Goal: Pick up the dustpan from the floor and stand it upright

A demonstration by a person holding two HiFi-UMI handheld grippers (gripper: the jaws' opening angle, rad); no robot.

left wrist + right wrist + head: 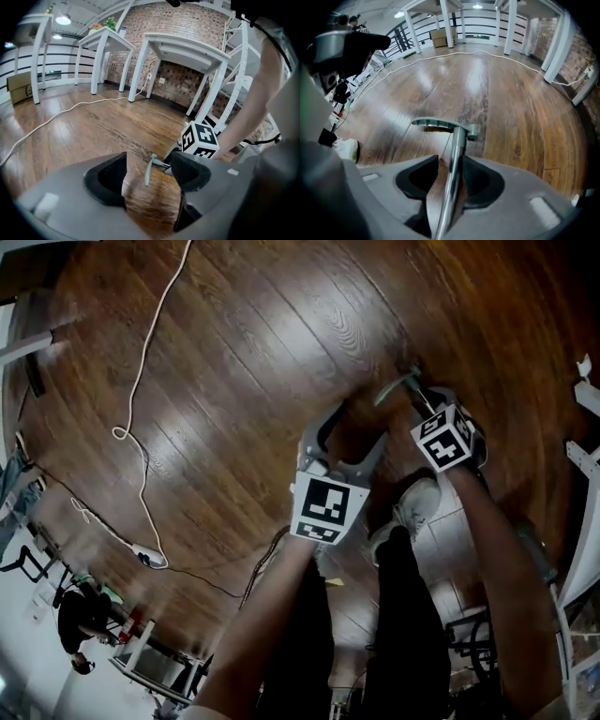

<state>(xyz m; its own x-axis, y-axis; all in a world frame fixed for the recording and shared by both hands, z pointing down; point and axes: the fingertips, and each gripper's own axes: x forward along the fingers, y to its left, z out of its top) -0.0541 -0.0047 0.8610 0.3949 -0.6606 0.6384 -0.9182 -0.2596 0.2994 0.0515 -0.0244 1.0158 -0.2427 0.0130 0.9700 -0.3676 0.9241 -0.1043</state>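
Dustpan handle (458,140) runs between the half-open jaws of the right gripper (450,164), against one pad, clear of the other; left gripper (149,165), beside that handle, gapes empty over wooden floor (93,126)

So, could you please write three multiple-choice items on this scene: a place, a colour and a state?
1. The left gripper is:
A) shut on a cloth
B) open, nothing between its jaws
C) shut on a cup

2. The dustpan's metal shaft runs:
A) between the right gripper's jaws
B) between the left gripper's jaws
C) across a tabletop

3. The long looping cable is:
A) red
B) yellow
C) white

Answers: 1 B, its view shows jaws apart over bare floor; 2 A, the right gripper view shows it there; 3 C, white in the head view.
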